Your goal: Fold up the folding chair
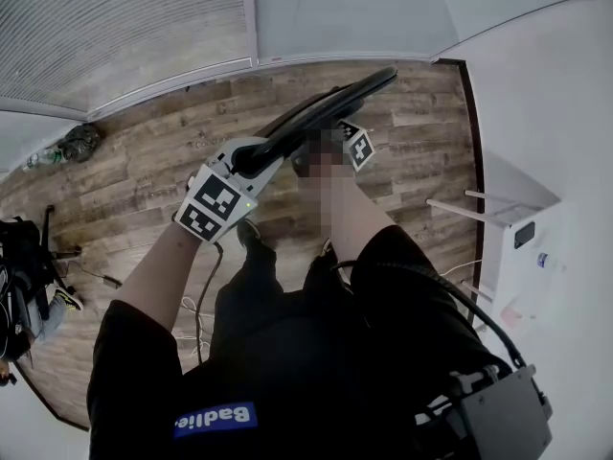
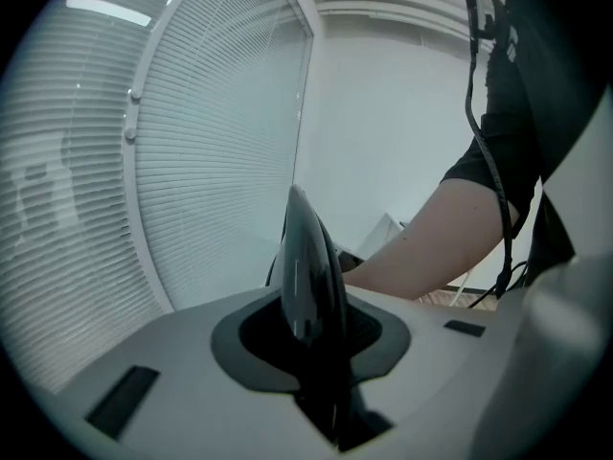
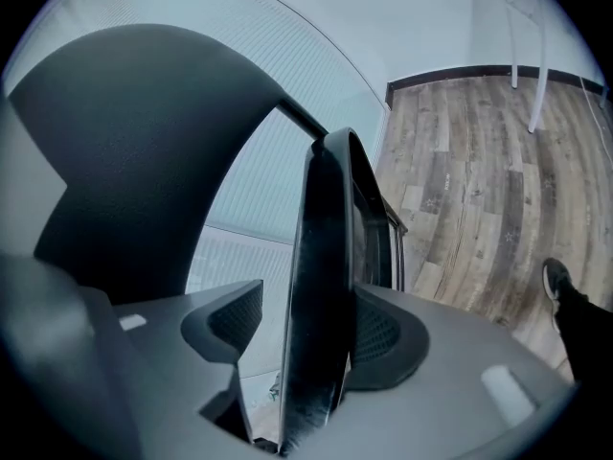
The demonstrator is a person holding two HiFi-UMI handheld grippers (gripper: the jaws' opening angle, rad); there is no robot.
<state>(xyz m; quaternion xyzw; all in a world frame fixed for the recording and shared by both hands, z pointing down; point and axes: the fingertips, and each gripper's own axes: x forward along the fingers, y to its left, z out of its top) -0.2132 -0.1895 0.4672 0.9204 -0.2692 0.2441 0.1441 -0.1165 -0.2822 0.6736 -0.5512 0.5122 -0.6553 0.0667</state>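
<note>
The black folding chair [image 1: 337, 98] stands in front of me on the wood floor, its top edge reaching up between both grippers. My left gripper [image 1: 261, 157] is shut on a thin black edge of the chair [image 2: 306, 266], with both dark pads [image 2: 383, 338] tight against it. In the right gripper view a black chair panel [image 3: 326, 257] stands between the jaws of my right gripper [image 3: 308, 332]. The right pad [image 3: 388, 338] lies against the panel, while light shows between the panel and the left pad [image 3: 235, 319]. A broad dark chair part [image 3: 144, 151] fills the upper left of that view.
Window blinds [image 1: 115, 27] run along the far wall. A dark bag and stand [image 1: 24, 286] sit at the left, a dark bundle [image 1: 81, 142] by the window. A white rack [image 1: 488, 209] and white unit [image 1: 522, 257] line the right wall. My shoe [image 3: 556, 281] is on the floor.
</note>
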